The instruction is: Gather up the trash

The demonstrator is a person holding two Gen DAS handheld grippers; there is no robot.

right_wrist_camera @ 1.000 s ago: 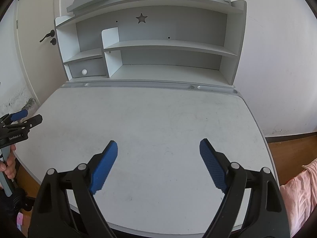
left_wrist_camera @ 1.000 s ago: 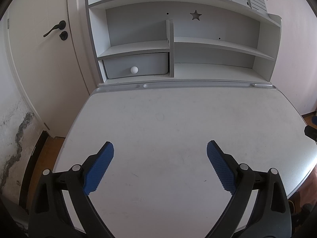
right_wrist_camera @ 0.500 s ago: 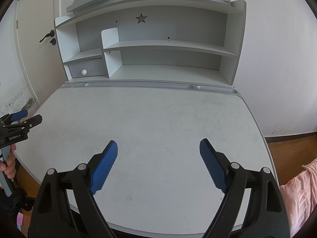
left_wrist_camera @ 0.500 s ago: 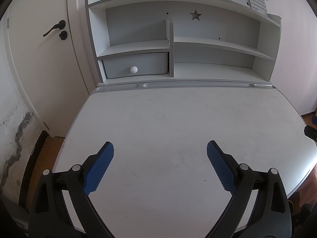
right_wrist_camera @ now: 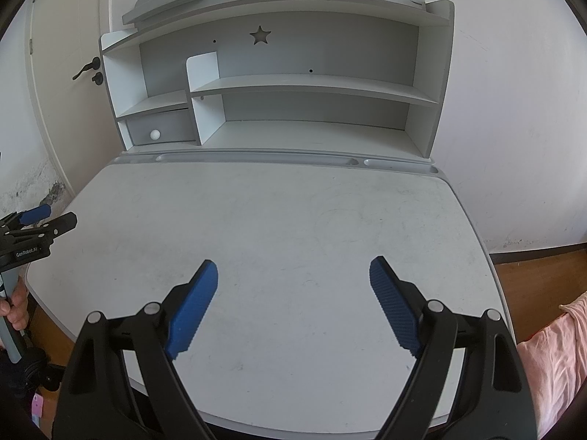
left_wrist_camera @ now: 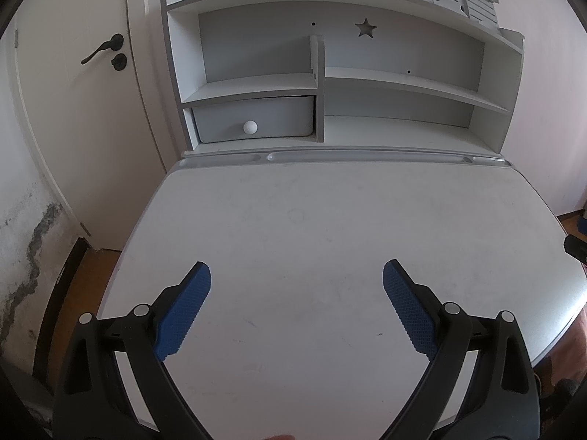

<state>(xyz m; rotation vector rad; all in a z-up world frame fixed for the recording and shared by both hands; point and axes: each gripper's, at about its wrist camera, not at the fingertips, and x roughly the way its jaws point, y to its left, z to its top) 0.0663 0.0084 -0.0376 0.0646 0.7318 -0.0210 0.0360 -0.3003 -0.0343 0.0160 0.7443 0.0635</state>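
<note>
No trash shows in either view. My left gripper point(left_wrist_camera: 296, 275) is open and empty, held over the near left part of the white desk top point(left_wrist_camera: 330, 220). My right gripper point(right_wrist_camera: 293, 267) is open and empty over the near middle of the same desk top point(right_wrist_camera: 293, 212). The left gripper also shows at the left edge of the right wrist view point(right_wrist_camera: 40, 220), held in a hand. A tip of the right gripper shows at the right edge of the left wrist view point(left_wrist_camera: 576, 249).
A grey and white shelf unit point(left_wrist_camera: 367, 84) stands at the back of the desk, with a small drawer point(left_wrist_camera: 253, 119) with a white knob. A white door point(left_wrist_camera: 73, 110) is to the left. Pink fabric point(right_wrist_camera: 550, 348) lies at the lower right.
</note>
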